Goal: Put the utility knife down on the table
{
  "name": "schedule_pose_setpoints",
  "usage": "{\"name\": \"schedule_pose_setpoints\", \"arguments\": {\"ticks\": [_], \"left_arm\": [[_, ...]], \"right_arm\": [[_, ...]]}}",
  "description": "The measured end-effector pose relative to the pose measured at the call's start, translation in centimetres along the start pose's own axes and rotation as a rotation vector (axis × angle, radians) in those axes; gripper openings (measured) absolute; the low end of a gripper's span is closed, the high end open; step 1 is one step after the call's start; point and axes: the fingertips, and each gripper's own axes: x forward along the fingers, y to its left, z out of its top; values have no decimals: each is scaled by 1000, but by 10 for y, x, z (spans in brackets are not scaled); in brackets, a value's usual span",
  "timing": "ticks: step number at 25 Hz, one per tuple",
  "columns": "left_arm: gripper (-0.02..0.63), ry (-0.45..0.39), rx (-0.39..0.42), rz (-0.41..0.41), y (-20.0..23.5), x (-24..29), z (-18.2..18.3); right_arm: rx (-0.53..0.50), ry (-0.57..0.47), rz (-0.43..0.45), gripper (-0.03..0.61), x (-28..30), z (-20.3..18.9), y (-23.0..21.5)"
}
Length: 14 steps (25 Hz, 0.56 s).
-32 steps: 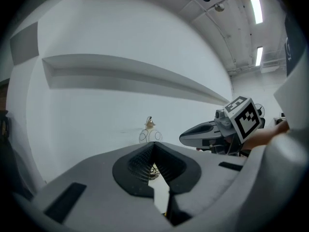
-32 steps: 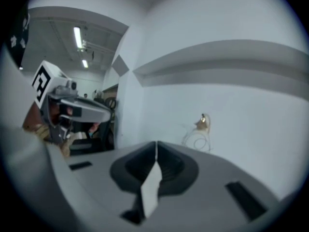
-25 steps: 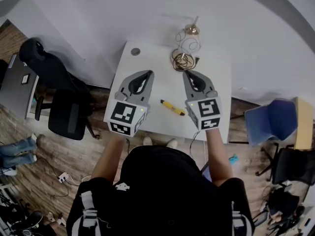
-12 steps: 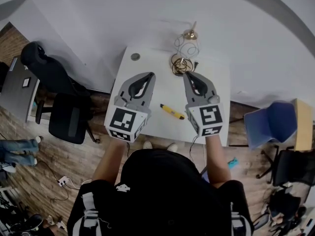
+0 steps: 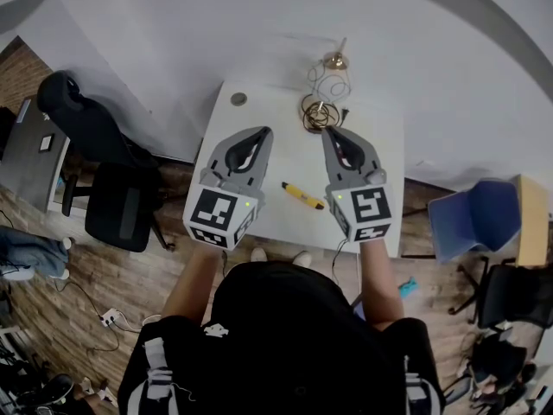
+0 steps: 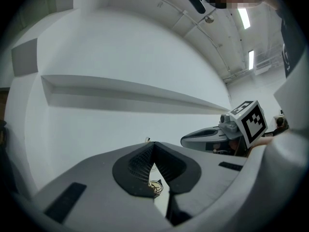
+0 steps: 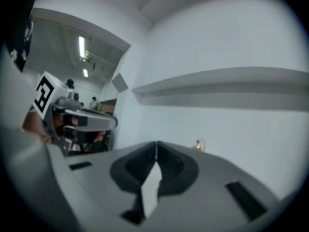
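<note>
The utility knife [image 5: 302, 195] lies flat on the white table [image 5: 259, 111], between your two grippers and touching neither. It is probably light, stiff and a little slippery, so any new hold should be across the middle of the yellow body. The left gripper [image 5: 261, 132] and the right gripper [image 5: 332, 132] have their jaws pressed together on nothing. Since a second ago both grippers have risen slightly, and the knife has stayed in place.

utility knife [image 5: 303, 194] blade: too small t/tell | wire coil [image 5: 321, 112]: blurry
</note>
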Motion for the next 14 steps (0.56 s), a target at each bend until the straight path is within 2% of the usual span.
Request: {"name": "schedule_pose_setpoints", "arguments": {"ticks": [14], "left_arm": [[14, -1, 10, 11, -1, -8, 2]], "right_arm": [[-5, -7, 7, 35, -6, 5, 7]]}}
